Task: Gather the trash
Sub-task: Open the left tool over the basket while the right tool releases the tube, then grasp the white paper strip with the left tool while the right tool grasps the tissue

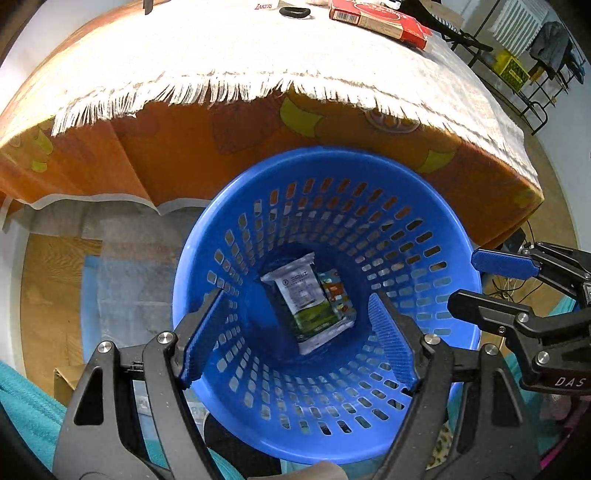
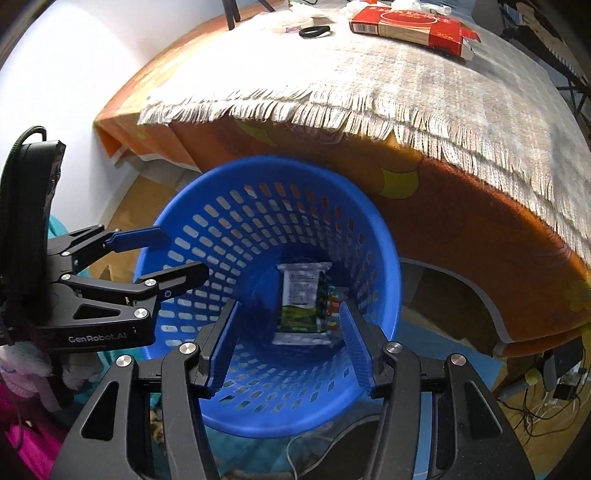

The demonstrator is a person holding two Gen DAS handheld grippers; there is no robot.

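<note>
Table [image 1: 236, 48] under fringed cloth [image 1: 332, 74]; blue basket [image 1: 436, 206] beside, on floor.

Printed "GenRobot.AI" on the left claw [image 2: 184, 254] body — "DAS" on the right claw [image 1: 476, 280] body — "LAKERS" on a white item [image 1: 266, 6] on the table [image 1: 229, 48].

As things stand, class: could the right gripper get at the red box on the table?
Probably yes: the right gripper is open, empty, over the blue basket; the red box lies uncovered on the fringed cloth beyond.
</note>
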